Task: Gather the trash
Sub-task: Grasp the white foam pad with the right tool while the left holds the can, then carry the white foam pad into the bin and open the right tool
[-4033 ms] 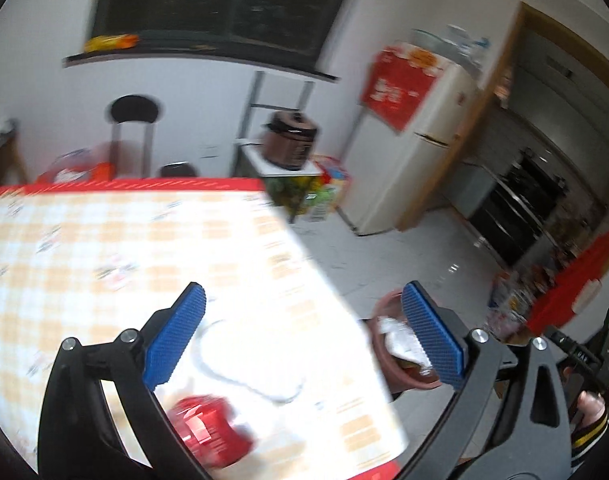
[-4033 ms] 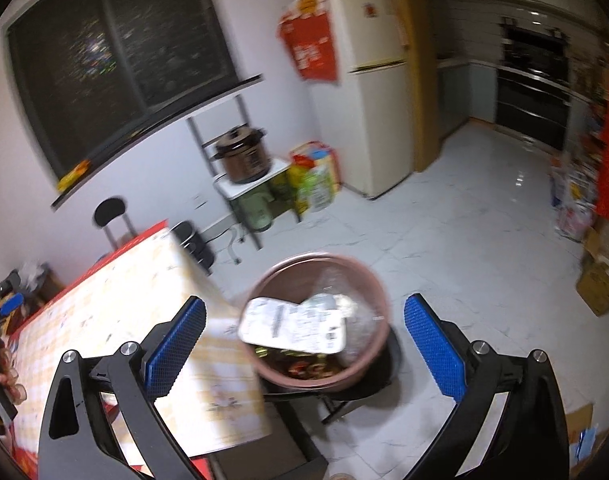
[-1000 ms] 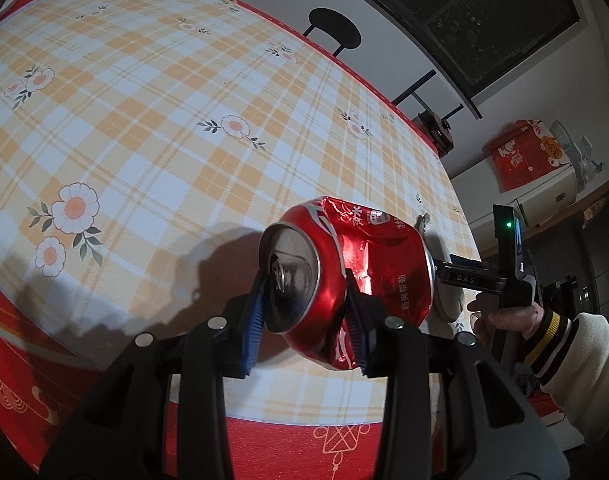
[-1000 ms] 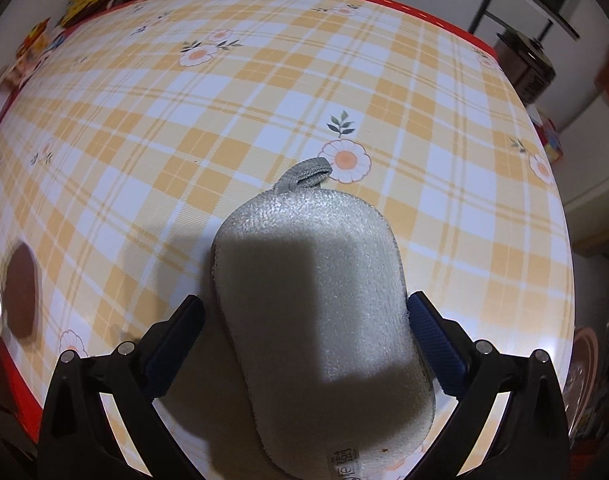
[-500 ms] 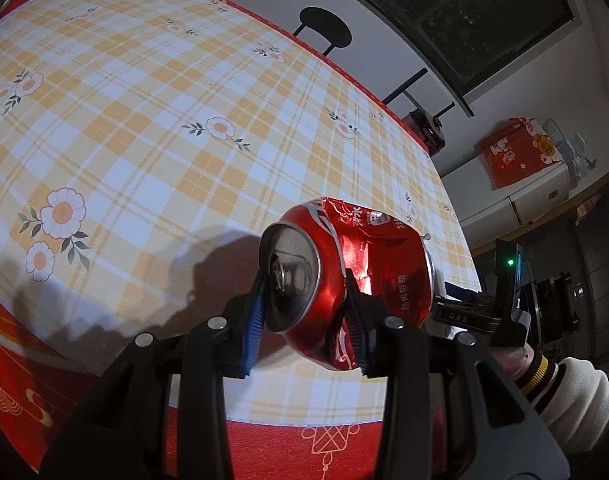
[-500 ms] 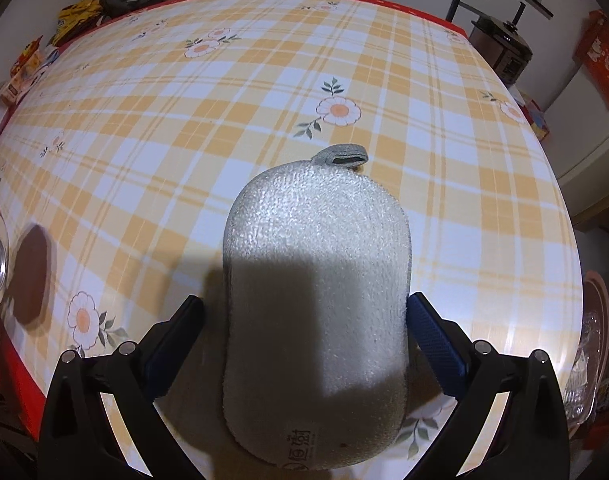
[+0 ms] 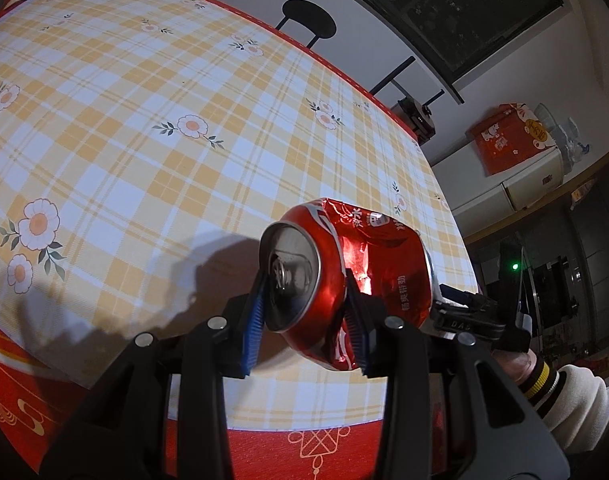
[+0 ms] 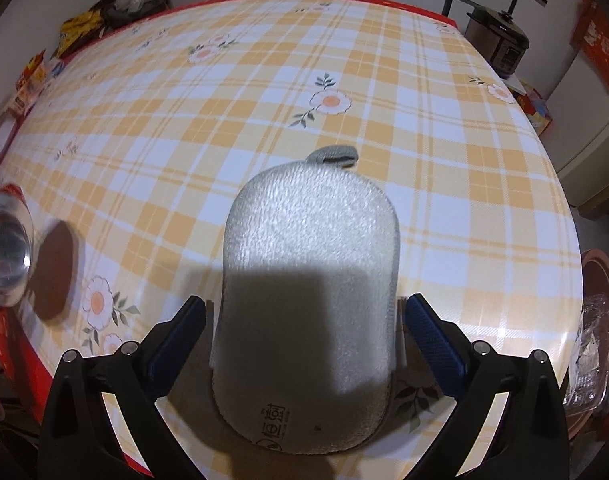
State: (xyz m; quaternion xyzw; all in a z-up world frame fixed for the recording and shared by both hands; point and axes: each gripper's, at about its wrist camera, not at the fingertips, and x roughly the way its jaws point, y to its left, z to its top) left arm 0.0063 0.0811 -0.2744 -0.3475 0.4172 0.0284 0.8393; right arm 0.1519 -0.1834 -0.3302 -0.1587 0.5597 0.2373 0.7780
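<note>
Left wrist view shows us the left gripper (image 7: 306,312) clamped on a crushed red can (image 7: 344,276), its blue pads pressing the dented sides near the silver top, the can lifted above the near edge of the checked tablecloth (image 7: 144,120). So we have one piece of trash in hand, not yet dropped anywhere. In the right wrist view our right gripper (image 8: 304,332) points steeply down at a grey scrubbing pad (image 8: 308,280) lying flat on the cloth; the pad sits between the blue fingers (image 8: 432,332), but a sliver of gap shows at each side, so we judge the jaws open around it and not gripping. At the right rim of that view we see a reddish bin (image 8: 600,320) with clear plastic already in it, below the table edge. We judge the can has yet to go there, and the pad is yet to be picked up.
</note>
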